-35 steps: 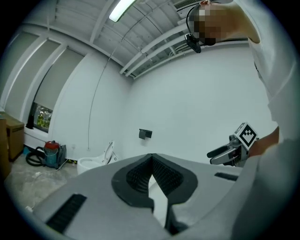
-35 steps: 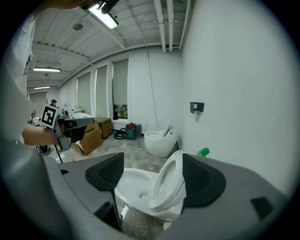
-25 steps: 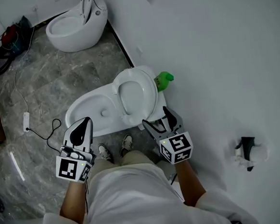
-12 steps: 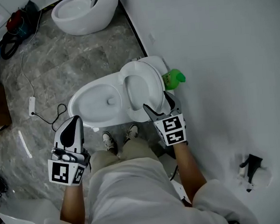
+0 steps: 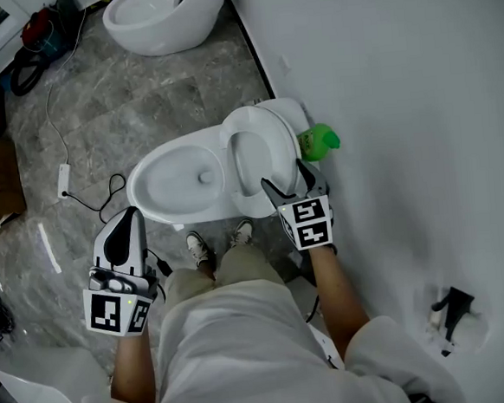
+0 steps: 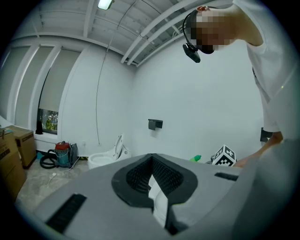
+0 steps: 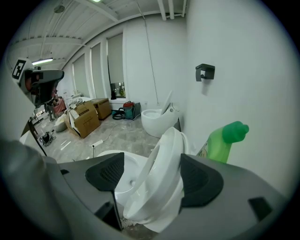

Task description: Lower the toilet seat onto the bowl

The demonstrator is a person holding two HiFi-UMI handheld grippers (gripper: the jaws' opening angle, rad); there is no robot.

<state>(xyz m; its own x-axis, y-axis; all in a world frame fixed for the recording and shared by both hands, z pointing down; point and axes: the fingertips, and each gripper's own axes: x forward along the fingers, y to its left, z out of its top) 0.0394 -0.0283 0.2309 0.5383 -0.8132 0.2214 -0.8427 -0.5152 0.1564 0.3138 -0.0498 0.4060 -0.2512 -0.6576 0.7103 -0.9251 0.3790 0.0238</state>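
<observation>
Green plastic bottle [image 5: 318,141] behind the white oval toilet seat [image 7: 161,178], raised upright between the right hand-held gripper's [image 5: 283,174] parted jaws; left hand-held gripper [image 5: 130,220] closed.

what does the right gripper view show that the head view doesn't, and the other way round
Only the right gripper view: the right gripper has its jaws apart, with the rim of the raised toilet seat standing between them. Only the head view: the person's shoes at the foot of the bowl, and the bowl's whole oval outline from above. Both: the upright seat, the green bottle against the wall, and a second toilet further off.
</observation>
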